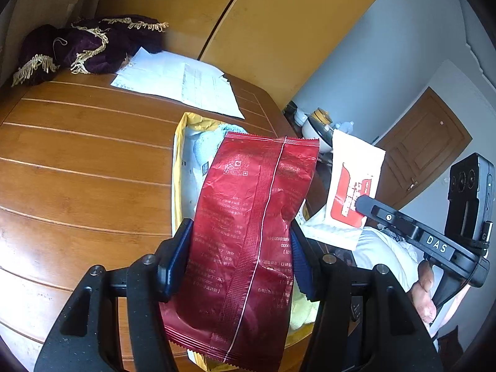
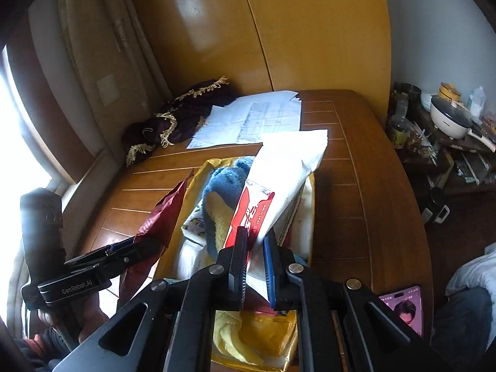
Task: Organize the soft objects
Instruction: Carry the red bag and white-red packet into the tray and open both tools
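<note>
My left gripper (image 1: 240,245) is shut on a dark red foil packet (image 1: 251,232), held upright above a yellow box (image 1: 178,167) on the wooden table. My right gripper (image 2: 255,260) is shut on a white and red wet-wipe pack (image 2: 279,179), lifted over the same yellow box (image 2: 201,173). Inside the box lie a blue towel (image 2: 223,179) and a yellow towel (image 2: 217,217). The red packet (image 2: 161,217) and the left gripper (image 2: 124,251) show at the left of the right wrist view. The wipe pack (image 1: 350,192) hangs to the right of the red packet.
White papers (image 2: 254,121) and a dark purple fringed cloth (image 2: 173,117) lie at the far side of the wooden table (image 2: 350,192). A phone (image 2: 406,307) rests at the near right table edge. A cluttered side table with a cooking pot (image 2: 449,117) stands to the right, a wardrobe (image 2: 279,31) behind.
</note>
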